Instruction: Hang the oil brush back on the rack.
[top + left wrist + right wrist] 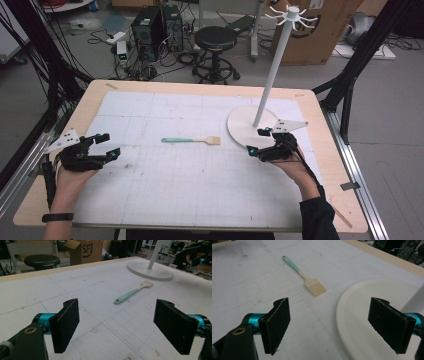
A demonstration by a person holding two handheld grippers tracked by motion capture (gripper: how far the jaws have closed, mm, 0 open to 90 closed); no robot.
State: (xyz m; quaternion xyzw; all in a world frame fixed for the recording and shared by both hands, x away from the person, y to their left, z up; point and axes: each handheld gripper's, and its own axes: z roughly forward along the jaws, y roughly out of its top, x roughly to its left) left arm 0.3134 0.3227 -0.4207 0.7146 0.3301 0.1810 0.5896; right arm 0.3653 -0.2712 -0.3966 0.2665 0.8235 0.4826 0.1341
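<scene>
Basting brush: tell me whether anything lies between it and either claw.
Nothing visible does. The basting brush lies alone on the white mat; bare mat separates it from the left claw and the right claw.

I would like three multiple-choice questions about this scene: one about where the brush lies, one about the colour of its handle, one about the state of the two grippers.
1. Where does the brush lie?
A. on the round base of the stand
B. flat on the table mat, between the two grippers
C. in the left gripper

2. What colour is the brush handle?
A. red
B. black
C. mint green

3. How are the left gripper and right gripper?
A. both open and empty
B. both shut
C. left shut, right open

Answers: 1 B, it rests on the mat, apart from the white stand base. 2 C, the handle is green, the bristles cream. 3 A, each pair of jaws stands wide apart with nothing between.
</scene>
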